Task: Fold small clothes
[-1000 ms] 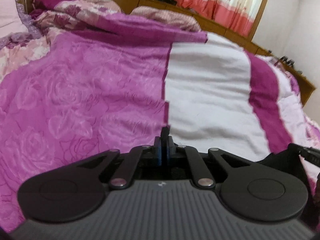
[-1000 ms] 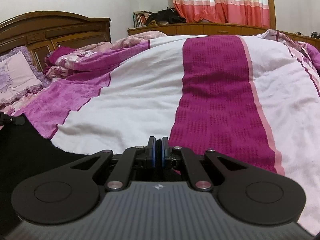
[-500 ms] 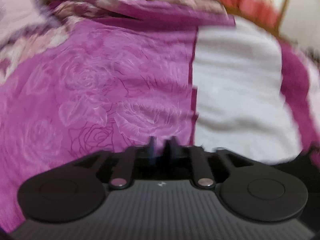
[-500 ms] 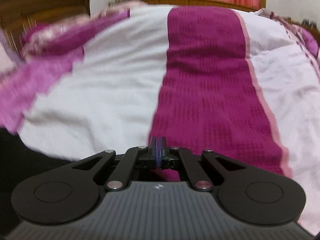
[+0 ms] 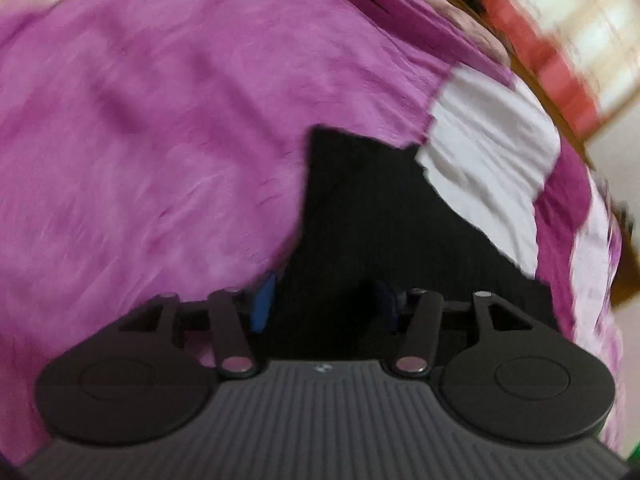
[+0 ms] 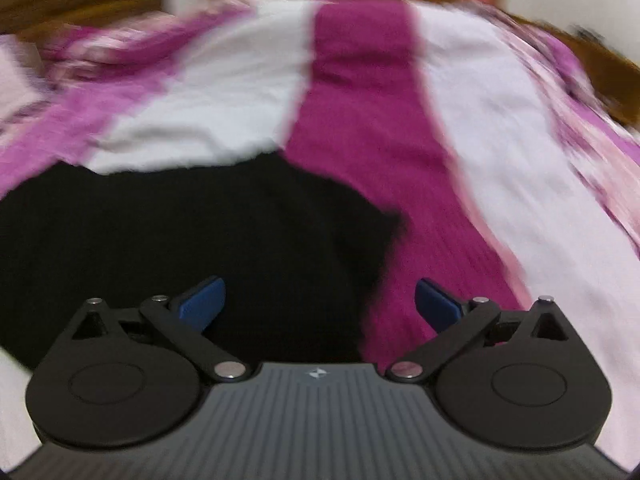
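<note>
Both views are blurred. A black cloth garment (image 6: pixel 192 240) lies flat on a bed covered by a bedspread with magenta, white and pale pink stripes (image 6: pixel 360 104).

In the right wrist view, the right gripper (image 6: pixel 318 304) sits at the near edge of the bed with its 2 blue-padded fingers (image 6: pixel 202 304) spread wide apart, holding nothing. The garment fills the near left, under and beyond the left finger, while the right finger is over a magenta stripe.

In the left wrist view, the left gripper (image 5: pixel 324 304) also has its 2 fingers spread apart, with the garment (image 5: pixel 360 220) running from between them toward the far side. A pink rose-patterned quilt (image 5: pixel 160 120) lies to the left. Far right, a red-and-white curtain (image 5: pixel 560 40) shows.
</note>
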Tool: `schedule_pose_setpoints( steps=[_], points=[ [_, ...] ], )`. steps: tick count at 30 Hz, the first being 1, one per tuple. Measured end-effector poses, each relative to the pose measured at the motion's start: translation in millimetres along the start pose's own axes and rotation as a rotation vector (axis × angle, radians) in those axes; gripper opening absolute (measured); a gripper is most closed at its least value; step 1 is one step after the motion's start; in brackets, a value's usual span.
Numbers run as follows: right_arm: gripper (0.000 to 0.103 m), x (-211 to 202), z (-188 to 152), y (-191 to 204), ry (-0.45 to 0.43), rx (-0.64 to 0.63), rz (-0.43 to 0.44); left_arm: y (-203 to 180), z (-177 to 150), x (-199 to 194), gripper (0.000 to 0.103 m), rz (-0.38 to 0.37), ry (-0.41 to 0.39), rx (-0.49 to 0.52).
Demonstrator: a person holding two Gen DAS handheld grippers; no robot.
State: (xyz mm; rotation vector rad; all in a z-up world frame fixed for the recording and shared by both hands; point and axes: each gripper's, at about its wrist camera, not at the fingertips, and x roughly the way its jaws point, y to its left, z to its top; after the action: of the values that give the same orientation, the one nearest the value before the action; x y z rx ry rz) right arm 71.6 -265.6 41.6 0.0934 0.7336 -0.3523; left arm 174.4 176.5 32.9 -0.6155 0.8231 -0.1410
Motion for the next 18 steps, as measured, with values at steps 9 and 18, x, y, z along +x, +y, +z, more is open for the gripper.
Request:
schedule_pose_setpoints(
  steps=[9, 18],
  points=[
    [0.103, -37, -50, -43, 0.004, 0.557, 0.069, 39, -29, -50, 0.090, -0.116, -0.177, -0.337],
    [0.103, -34, -64, -45, -0.098, 0.736, 0.322, 48, -28, -43, 0.095, -0.177, -0.142, -0.408]
  ],
)
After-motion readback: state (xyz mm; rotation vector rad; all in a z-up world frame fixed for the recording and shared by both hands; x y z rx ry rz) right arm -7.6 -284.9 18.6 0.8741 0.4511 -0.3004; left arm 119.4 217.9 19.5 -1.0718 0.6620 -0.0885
